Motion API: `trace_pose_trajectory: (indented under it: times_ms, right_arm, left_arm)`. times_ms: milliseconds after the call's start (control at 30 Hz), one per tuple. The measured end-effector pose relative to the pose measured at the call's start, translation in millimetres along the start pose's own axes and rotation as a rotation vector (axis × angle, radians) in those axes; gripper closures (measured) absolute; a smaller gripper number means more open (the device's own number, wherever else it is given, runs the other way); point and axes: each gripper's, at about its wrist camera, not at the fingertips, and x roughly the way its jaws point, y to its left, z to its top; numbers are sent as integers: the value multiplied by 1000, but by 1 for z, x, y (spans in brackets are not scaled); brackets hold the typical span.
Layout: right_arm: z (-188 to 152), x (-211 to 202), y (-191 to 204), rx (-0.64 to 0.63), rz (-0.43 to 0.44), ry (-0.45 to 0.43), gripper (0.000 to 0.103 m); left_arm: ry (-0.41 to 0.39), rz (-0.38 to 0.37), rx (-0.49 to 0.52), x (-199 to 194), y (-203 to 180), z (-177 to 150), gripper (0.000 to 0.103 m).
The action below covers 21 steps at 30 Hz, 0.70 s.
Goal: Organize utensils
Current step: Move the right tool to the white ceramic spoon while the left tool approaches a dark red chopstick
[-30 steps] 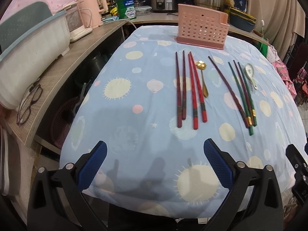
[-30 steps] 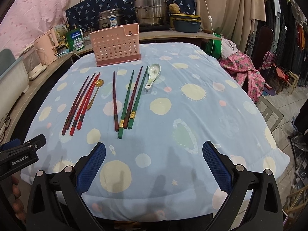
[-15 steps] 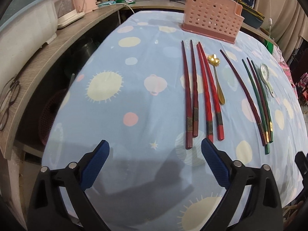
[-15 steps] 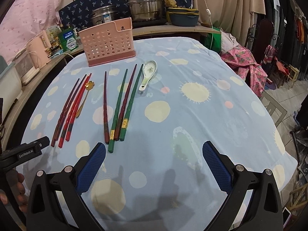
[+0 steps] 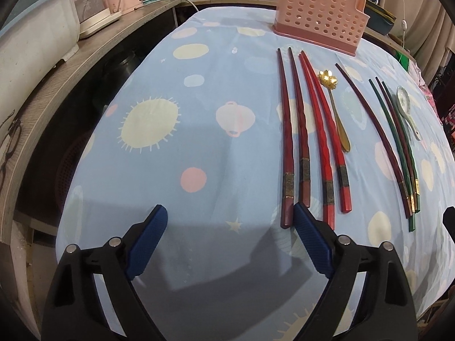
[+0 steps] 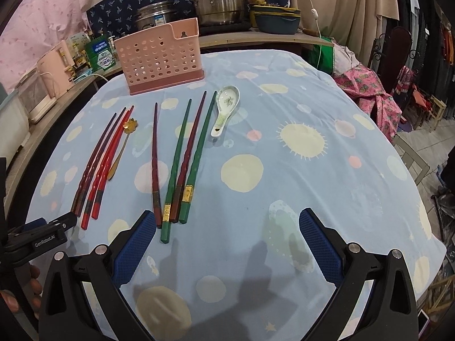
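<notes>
Left wrist view: left gripper (image 5: 230,226) low over the desk (image 5: 159,170), jaws wide apart, nothing between them. Right pad (image 5: 311,234) just at the butt ends of the dark red chopsticks (image 5: 293,133); contact cannot be told. Those two laid side by side, long axis running away from the camera, tips toward the pink holder (image 5: 318,14), thick banded ends nearest the gripper. Bright red pair (image 5: 324,133) just right of them, same direction, slightly fanned. Gold spoon (image 5: 335,110) beside the red pair, flower-shaped bowl toward the holder, handle toward the camera. Further right, a lone dark chopstick (image 5: 372,130), then a green and dark bundle (image 5: 401,142), all angled tips-away. White spoon (image 5: 405,108) at the far right, bowl toward the holder. Holder upright at the far edge of the desk.

Right wrist view: right gripper (image 6: 227,241) also spread open and empty, hovering above the cloth. Left pad (image 6: 133,244) close to the butt ends of the lone chopstick (image 6: 155,159) and the green and dark bundle (image 6: 187,156). All chopsticks lengthwise, tips toward the holder (image 6: 162,56). White spoon (image 6: 224,108) with bowl toward the far side, handle nearer. Left gripper (image 6: 42,236) visible at the lower left edge, near the red chopsticks (image 6: 105,164).
</notes>
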Motion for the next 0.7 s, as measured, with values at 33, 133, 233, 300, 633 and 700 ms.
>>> trace_pose_trajectory:
  times_ms: [33,133,233,300,633,700]
  right_arm:
    - [1,1,-1,0,-1,0,7]
    - [8,7,-3,7,5,-2,7]
    - [18,16,-6,18,16,-1,7]
    - [28,26,-8,29,33,11,17]
    - [78,80,-14,98,132,43,71]
    - [84,88,-15,114,145,48,78]
  left_arm:
    - [-2,-2,0,0,0,1,20]
    - [-9,-11,2,0,1,5,27]
    - [-17,-19,11,1,0,8,35]
    - [-21,-27,17,1,-2,10,45]
    - [-26,-76,41,2,-11,16,83]
    - [-30,-74,47,2,-12,15,84]
